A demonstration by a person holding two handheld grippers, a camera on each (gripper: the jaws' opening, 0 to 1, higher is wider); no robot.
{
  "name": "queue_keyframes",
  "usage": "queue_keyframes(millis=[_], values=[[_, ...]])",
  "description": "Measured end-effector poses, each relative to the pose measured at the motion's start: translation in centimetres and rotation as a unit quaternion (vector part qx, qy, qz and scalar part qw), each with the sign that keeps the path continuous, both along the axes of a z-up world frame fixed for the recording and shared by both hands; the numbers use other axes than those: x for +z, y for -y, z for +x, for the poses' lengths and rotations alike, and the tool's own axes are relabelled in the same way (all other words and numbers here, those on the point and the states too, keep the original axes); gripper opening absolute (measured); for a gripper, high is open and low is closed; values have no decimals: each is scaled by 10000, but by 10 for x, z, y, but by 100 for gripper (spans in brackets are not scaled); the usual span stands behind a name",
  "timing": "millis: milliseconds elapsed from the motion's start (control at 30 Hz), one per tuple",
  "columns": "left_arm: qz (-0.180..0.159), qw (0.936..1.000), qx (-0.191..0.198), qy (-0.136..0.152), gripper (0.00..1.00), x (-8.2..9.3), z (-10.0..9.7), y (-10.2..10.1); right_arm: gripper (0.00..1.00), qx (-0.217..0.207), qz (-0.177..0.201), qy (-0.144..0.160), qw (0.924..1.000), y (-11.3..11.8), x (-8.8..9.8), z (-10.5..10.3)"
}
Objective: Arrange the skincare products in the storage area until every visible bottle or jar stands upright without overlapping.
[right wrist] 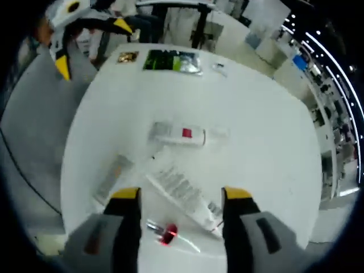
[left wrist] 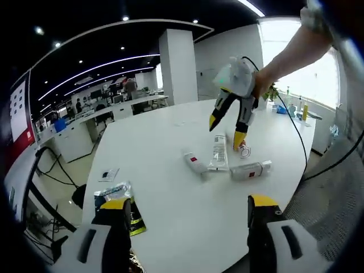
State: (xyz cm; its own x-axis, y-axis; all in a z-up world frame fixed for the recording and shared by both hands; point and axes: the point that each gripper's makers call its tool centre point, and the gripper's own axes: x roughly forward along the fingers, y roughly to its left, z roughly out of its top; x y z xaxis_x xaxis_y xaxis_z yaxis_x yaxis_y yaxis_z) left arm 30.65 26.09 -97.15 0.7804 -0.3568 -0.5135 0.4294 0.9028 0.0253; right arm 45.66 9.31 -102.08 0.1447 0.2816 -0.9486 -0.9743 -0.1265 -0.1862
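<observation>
No label writing is legible. Three soft white plastic tubes, one red-marked, lie flat mid-way across the glossy white bench. Left claw spread, empty; right claw spread above the ribbed clear tube.

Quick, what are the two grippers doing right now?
Left gripper: open, empty.
Right gripper: open, empty, above a tube.
</observation>
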Motion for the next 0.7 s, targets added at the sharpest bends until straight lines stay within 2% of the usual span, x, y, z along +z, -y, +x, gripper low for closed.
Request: queue_keyframes(millis=[200,433,700], values=[[21,10000,82,-20,85,-1,1,-4,47,783,-670,-88,9946,2,-21,-4],[32,9999,92,-27,84,-2,1,-5,41,985,-1071,-243,9891,3,-39,-2],[98,9999,15,-47,83,-4,0,-2,38,1582,-1552,-275,9747,1,-53,4]])
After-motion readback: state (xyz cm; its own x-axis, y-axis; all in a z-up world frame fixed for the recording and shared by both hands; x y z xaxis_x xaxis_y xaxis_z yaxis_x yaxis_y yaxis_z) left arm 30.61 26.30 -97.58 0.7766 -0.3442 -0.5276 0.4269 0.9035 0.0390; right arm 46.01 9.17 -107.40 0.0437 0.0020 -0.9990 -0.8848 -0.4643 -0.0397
